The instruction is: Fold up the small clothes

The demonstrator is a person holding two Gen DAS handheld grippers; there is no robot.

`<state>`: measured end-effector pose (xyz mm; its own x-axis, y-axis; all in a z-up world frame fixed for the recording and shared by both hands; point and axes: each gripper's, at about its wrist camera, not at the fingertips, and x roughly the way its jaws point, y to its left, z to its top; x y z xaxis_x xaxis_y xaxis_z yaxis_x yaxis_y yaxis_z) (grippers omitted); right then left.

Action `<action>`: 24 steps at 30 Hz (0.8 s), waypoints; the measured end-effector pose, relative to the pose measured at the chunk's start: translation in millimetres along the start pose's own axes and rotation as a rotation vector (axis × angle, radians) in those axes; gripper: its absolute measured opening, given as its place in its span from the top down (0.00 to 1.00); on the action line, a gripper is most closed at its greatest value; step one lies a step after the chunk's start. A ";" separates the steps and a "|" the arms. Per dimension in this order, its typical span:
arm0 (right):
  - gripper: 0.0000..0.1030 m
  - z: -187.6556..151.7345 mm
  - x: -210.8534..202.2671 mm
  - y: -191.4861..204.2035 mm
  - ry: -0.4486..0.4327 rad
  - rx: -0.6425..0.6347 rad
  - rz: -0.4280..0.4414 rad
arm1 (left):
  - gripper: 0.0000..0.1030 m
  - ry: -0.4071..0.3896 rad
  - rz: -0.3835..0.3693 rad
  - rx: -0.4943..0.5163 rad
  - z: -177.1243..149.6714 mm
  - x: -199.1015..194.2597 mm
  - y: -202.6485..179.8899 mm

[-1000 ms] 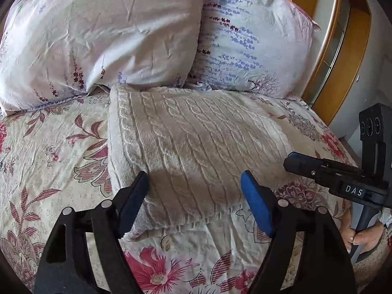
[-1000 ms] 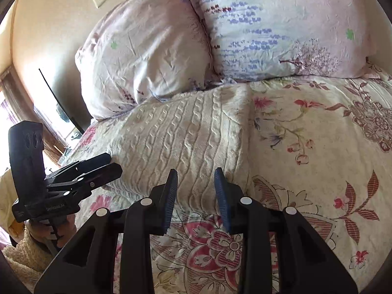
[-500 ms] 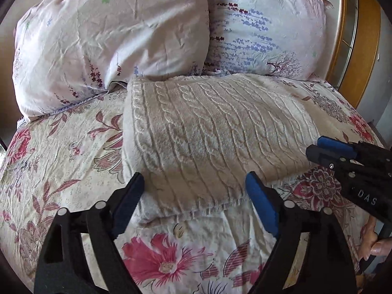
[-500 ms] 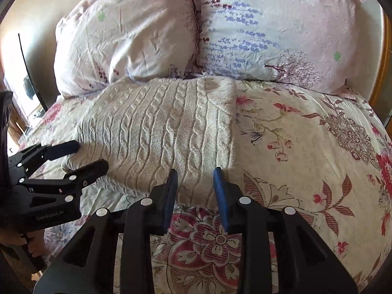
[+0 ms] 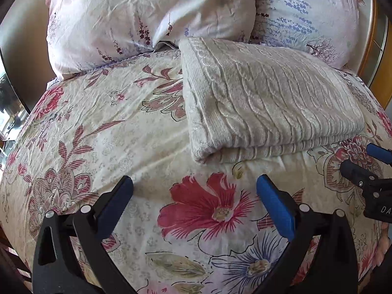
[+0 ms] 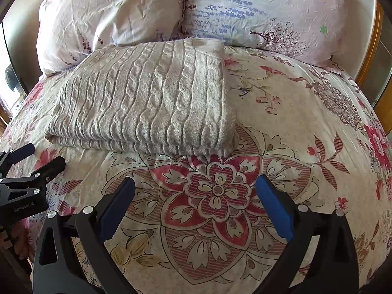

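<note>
A cream cable-knit sweater (image 5: 264,98) lies folded in a flat rectangle on the floral bedspread (image 5: 98,142), its far edge against the pillows. It also shows in the right wrist view (image 6: 147,107). My left gripper (image 5: 194,188) is open and empty, above the bedspread, short of the sweater's near edge. My right gripper (image 6: 194,191) is open and empty, likewise short of the sweater's near edge. The right gripper shows at the right edge of the left wrist view (image 5: 367,171). The left gripper shows at the left edge of the right wrist view (image 6: 27,174).
Two floral pillows (image 6: 110,12) (image 6: 264,7) lean at the head of the bed. A wooden bed frame (image 6: 370,49) runs along the right side. A wall is behind the pillows at the left.
Both grippers have pulled back from the sweater and now sit over bare bedspread. The right gripper has opened wide from a narrow gap. The sweater lies still.
</note>
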<state>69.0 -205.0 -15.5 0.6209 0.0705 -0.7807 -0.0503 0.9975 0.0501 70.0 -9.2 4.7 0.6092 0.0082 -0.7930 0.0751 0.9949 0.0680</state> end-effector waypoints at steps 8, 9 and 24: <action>0.01 -1.0 7.2 2.2 0.037 0.007 -0.021 | 0.02 0.017 -0.025 -0.011 2.5 3.3 2.6; 0.01 -0.9 7.2 2.2 0.037 0.007 -0.020 | 0.02 0.017 -0.026 -0.009 2.7 3.4 2.5; 0.01 -1.2 7.1 1.5 0.034 0.010 -0.019 | 0.02 0.018 -0.034 -0.013 3.2 4.0 2.9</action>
<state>72.4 -203.1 -21.7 0.5947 0.0514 -0.8023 -0.0310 0.9987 0.0410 75.2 -6.5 3.7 0.5926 -0.0237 -0.8052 0.0850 0.9958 0.0332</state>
